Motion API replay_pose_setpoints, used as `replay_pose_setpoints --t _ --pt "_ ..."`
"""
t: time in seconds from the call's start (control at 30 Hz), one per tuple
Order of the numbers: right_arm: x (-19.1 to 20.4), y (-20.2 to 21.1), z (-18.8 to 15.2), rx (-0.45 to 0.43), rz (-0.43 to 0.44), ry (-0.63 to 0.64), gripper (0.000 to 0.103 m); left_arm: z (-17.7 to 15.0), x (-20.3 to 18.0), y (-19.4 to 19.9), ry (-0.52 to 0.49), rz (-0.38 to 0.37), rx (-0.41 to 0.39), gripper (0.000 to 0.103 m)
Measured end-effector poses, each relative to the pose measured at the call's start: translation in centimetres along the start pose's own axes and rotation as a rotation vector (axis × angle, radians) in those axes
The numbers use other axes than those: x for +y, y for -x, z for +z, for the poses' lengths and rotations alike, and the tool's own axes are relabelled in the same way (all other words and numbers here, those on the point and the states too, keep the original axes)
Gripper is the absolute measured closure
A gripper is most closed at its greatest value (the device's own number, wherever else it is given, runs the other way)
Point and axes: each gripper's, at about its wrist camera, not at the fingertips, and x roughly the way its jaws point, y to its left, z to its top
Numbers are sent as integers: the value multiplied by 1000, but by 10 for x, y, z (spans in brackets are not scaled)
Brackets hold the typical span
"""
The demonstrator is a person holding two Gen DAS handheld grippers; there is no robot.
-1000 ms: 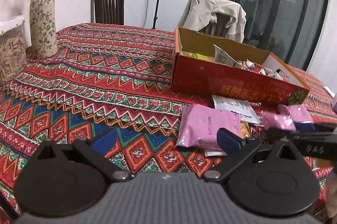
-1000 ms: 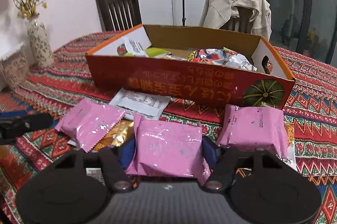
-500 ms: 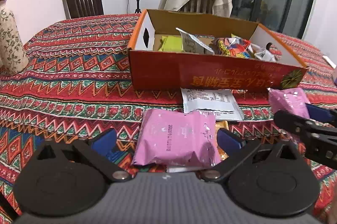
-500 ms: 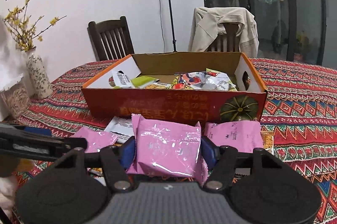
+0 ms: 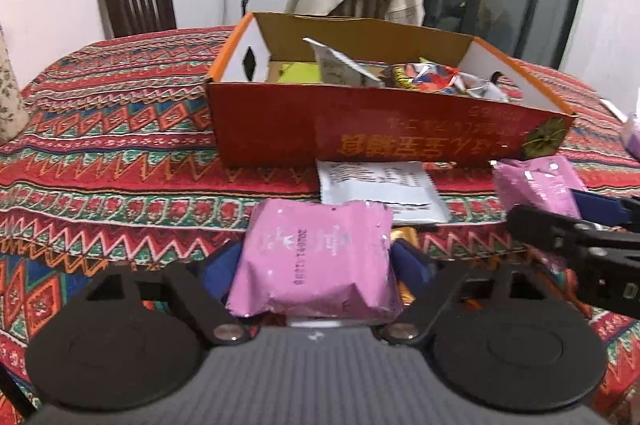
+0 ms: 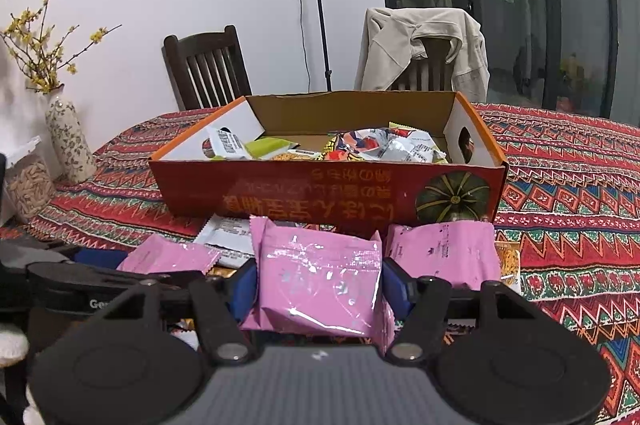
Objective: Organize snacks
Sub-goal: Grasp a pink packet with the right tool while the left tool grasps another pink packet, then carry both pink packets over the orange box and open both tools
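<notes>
An open orange-red cardboard box (image 5: 360,129) holds several snack packets on the patterned tablecloth. In front of it lies a pink snack packet (image 5: 316,261), flat on the cloth between the blue pads of my left gripper (image 5: 314,263). Those jaws are closing, and the pads stand at the packet's sides without visibly squeezing it. My right gripper (image 6: 320,281) is shut on a second pink packet (image 6: 320,277), held just in front of the box (image 6: 320,193). In the left wrist view the right gripper (image 5: 580,225) shows at the right edge.
A third pink packet (image 6: 444,249) and a white packet (image 5: 380,189) lie against the box's front wall, with a golden packet partly hidden beneath them. A vase (image 6: 68,141) and a jar (image 6: 30,181) stand at the far left. Two chairs stand behind the table.
My left gripper has swung right until it straddles the pink packet, and its jaws have narrowed around it. The right gripper keeps its packet and has tilted up slightly.
</notes>
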Motion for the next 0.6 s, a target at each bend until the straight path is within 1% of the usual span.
replay_pose_setpoints --t 0.2,0.6 --pt "2 1 0 -4 1 6 39 -2 -5 6 -19 -2 -31 33" --pt "6 10 4 -48 7 25 39 4 -4 35 -10 -17 -109 33"
